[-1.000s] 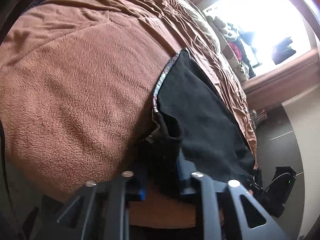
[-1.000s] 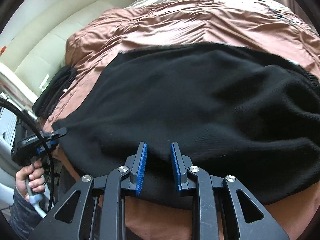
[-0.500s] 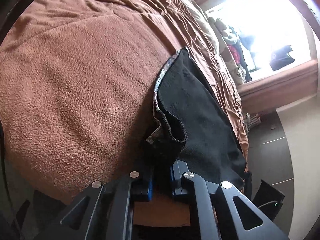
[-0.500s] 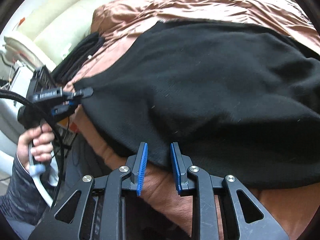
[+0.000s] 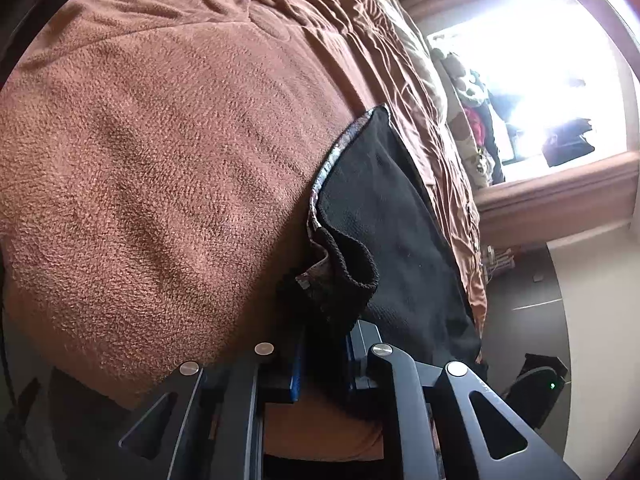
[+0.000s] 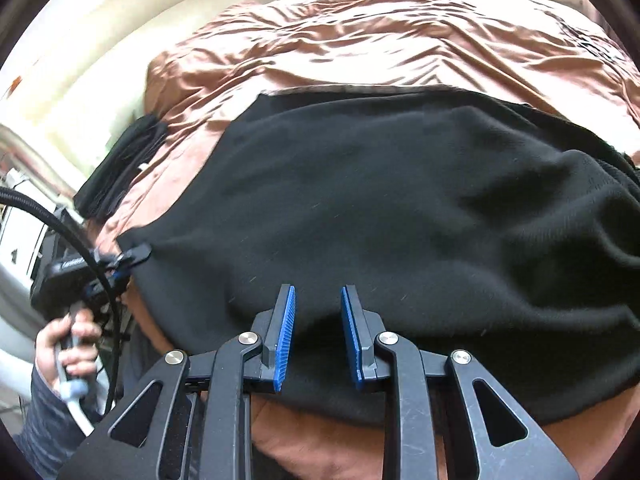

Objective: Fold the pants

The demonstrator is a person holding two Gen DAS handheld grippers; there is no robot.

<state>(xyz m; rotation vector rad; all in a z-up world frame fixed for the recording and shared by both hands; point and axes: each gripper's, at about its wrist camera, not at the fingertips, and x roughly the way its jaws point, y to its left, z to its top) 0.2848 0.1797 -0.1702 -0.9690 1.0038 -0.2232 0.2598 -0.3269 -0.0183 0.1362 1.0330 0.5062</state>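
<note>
Black pants (image 6: 400, 208) lie spread flat across a brown bed cover (image 6: 380, 40). In the left wrist view the pants (image 5: 392, 216) stretch away to the right, with a patterned lining showing along the hem. My left gripper (image 5: 324, 356) has a bunched corner of that hem between its blue pads; its jaws are opening slightly, but the cloth still fills the gap. The right wrist view shows this left gripper (image 6: 134, 258) clamped on the pants' left corner. My right gripper (image 6: 318, 320) hovers over the near edge of the pants, its pads a small gap apart with nothing pinched.
A hand (image 6: 68, 344) in a grey sleeve holds the left gripper's handle, with a black cable beside it. Folded dark clothes (image 6: 120, 176) lie on the bed's left edge. A heap of clothes (image 5: 476, 120) sits by a bright window. A black device (image 5: 536, 388) stands on the floor.
My left gripper's jaws narrowed onto the bunched hem corner, then eased a little. The right gripper swung left along the pants' near edge and came back toward the middle, its gap unchanged.
</note>
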